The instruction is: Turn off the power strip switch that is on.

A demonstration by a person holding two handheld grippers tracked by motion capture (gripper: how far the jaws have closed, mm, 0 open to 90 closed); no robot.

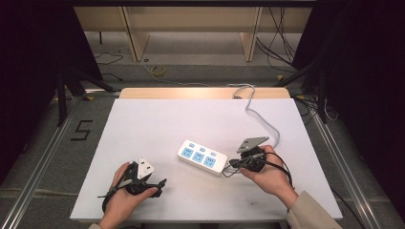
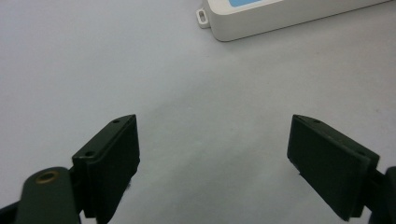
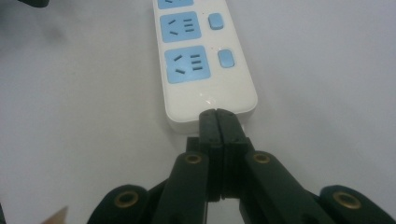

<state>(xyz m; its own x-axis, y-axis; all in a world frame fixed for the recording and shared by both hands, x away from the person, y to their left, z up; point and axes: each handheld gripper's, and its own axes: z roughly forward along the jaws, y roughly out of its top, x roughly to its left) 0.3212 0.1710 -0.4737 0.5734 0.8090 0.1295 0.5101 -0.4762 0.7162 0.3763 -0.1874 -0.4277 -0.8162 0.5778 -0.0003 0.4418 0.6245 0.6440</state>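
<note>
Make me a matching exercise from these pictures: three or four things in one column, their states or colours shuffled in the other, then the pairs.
Things:
1. left tongs
2. right tongs
3. power strip
4. cord

Descriptions:
A. white body with blue socket faces
B. jaws pressed together at the strip's end
C. grey, trailing toward the table's far edge
D. jaws wide apart over bare table

Pairs: 1-D, 2-B, 3-A, 4-C

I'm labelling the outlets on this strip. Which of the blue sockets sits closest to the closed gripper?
The end socket, last in the row on the power strip. It lies just ahead of the right gripper, whose shut jaws meet the strip's near end; the others sit farther along.
</note>
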